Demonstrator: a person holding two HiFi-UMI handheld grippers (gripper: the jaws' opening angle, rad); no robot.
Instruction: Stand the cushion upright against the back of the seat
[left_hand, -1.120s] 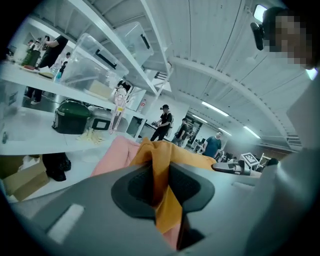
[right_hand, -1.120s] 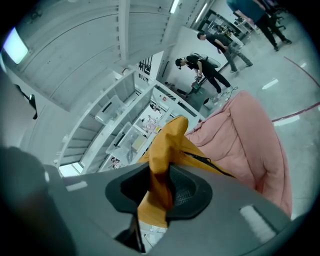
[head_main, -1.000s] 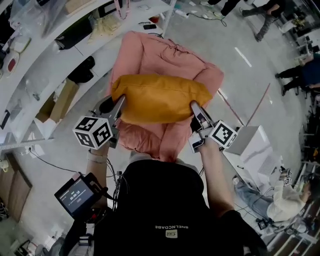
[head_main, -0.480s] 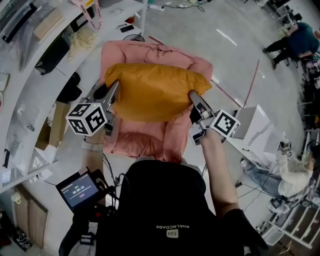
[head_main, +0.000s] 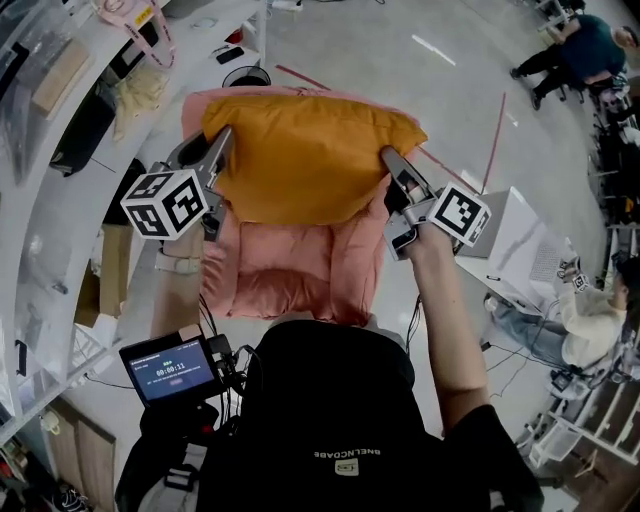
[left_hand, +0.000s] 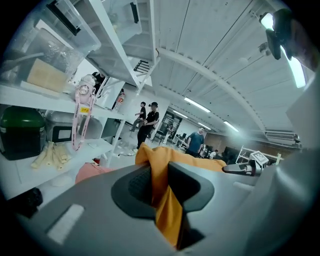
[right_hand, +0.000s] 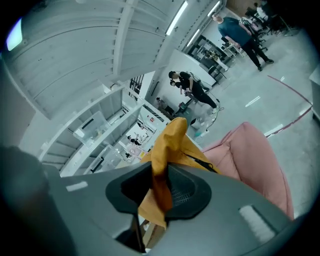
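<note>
In the head view an orange cushion (head_main: 305, 155) hangs over the back part of a pink padded seat (head_main: 300, 270). My left gripper (head_main: 222, 152) is shut on its left edge and my right gripper (head_main: 388, 160) is shut on its right edge. The cushion covers most of the seat's back; only a pink rim shows above it. The left gripper view shows a fold of the orange cushion (left_hand: 167, 210) pinched in the left gripper (left_hand: 159, 187). In the right gripper view the right gripper (right_hand: 159, 192) squeezes an orange cushion corner (right_hand: 170, 145), with the pink seat (right_hand: 255, 160) beyond it.
White shelving (head_main: 60, 150) with boxes and bags runs along the left. A black bin (head_main: 245, 77) stands behind the seat. A white box (head_main: 520, 250) sits at the right, with a seated person (head_main: 590, 330) beside it. Other people (head_main: 580, 45) stand far off.
Both grippers have carried the cushion away from me, from over the seat's middle to its back. More of the pink seat pad now shows below the cushion.
</note>
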